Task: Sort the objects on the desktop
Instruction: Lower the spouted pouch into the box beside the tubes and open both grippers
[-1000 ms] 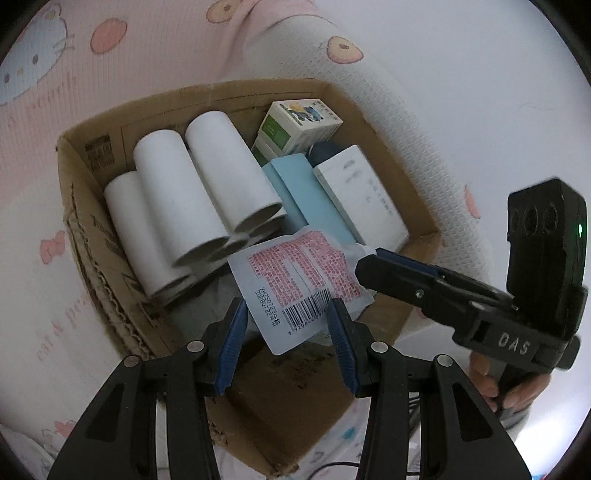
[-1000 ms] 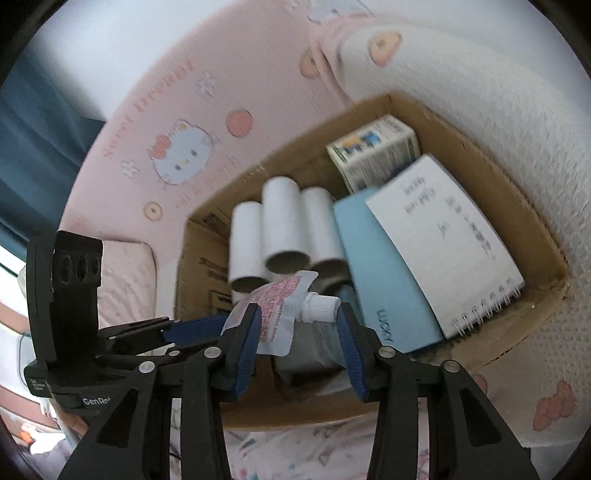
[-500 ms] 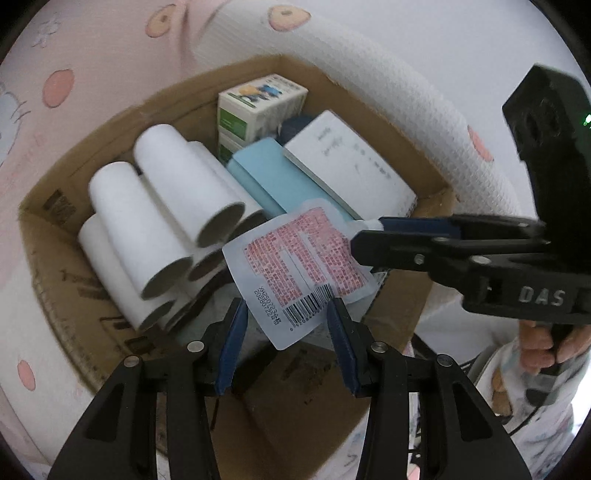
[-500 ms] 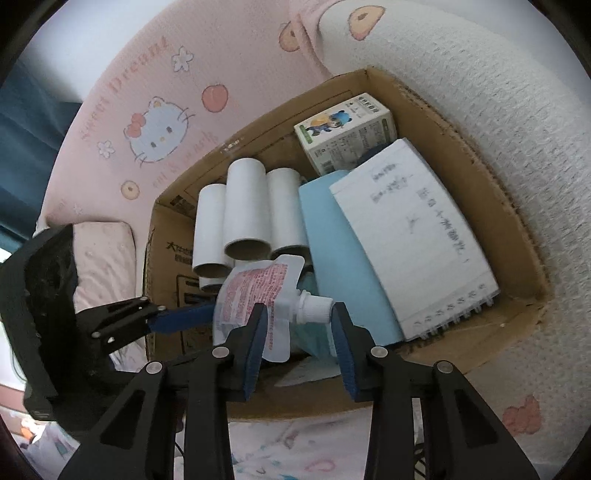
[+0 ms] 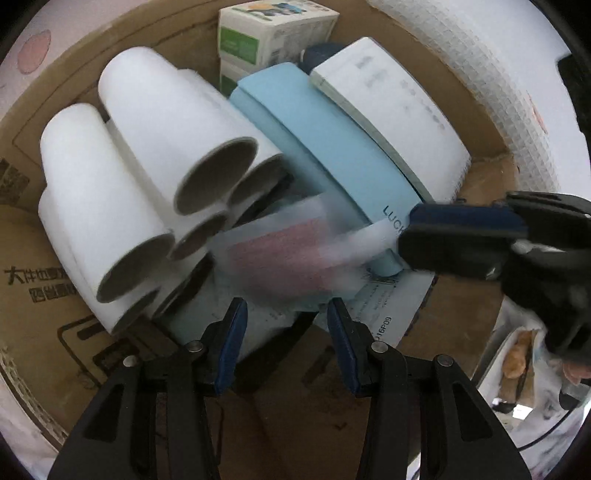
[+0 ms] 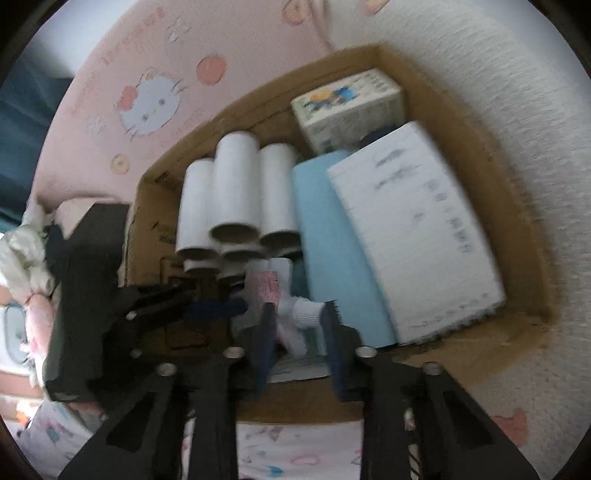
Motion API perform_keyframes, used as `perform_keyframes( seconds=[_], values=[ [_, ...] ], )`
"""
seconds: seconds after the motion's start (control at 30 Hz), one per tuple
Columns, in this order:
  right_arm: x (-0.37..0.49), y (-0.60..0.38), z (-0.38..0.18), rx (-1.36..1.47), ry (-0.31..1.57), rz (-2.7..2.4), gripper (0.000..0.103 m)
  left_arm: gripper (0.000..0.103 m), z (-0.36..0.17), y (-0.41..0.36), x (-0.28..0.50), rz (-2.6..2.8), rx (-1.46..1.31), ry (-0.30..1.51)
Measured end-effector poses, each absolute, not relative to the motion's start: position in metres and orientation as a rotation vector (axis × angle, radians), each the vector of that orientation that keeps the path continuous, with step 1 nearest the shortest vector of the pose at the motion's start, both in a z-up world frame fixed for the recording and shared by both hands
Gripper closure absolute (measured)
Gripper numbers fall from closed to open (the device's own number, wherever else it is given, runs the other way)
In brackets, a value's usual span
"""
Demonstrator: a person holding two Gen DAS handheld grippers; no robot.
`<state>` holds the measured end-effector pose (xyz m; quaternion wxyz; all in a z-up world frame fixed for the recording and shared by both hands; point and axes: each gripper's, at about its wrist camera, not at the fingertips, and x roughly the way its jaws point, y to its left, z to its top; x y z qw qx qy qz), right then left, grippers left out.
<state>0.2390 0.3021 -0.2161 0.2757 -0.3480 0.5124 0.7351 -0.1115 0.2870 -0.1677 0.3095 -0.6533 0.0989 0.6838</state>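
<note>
A spout pouch [image 5: 280, 258] with red print and a white cap [image 6: 308, 312] hangs blurred over the open cardboard box [image 5: 33, 258]. My right gripper [image 6: 299, 319] comes in from the right in the left wrist view; its jaws are closing on the cap, which sits pinched between the pads. My left gripper [image 5: 286, 325] stands open just below the pouch's bottom edge, with nothing between its fingers. In the right wrist view the left gripper's fingertips [image 6: 214, 308] reach in from the left, beside the pouch.
Inside the box lie several white cardboard tubes [image 5: 122, 177], a light blue notebook [image 5: 332, 155], a white spiral notebook [image 6: 417, 236], a small printed carton [image 5: 277, 29] and a printed sheet [image 5: 384, 306]. Pink cartoon bedding [image 6: 147, 99] and a white quilted cushion [image 6: 517, 110] surround it.
Both grippers have sunk closer to the box. The pouch has slipped out from between my left fingers and swung flatter. My right jaws have narrowed on the cap.
</note>
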Motion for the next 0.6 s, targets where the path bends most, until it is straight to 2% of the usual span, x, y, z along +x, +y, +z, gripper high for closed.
perform_keyframes(
  seconds=[0.17,0.4,0.6],
  values=[
    [0.217,0.3,-0.226,-0.998,1.37,1.977,0.089,0.054,-0.164,0.283,-0.11,1.83,-1.736,0.337],
    [0.214,0.299,-0.228,-1.034,1.375,1.944,0.089,0.054,-0.148,0.274,-0.111,1.85,-1.653,0.33],
    [0.248,0.303,-0.207,-0.899,1.354,1.89,0.089,0.066,-0.143,0.284,-0.131,1.807,-1.609,0.26]
  ],
)
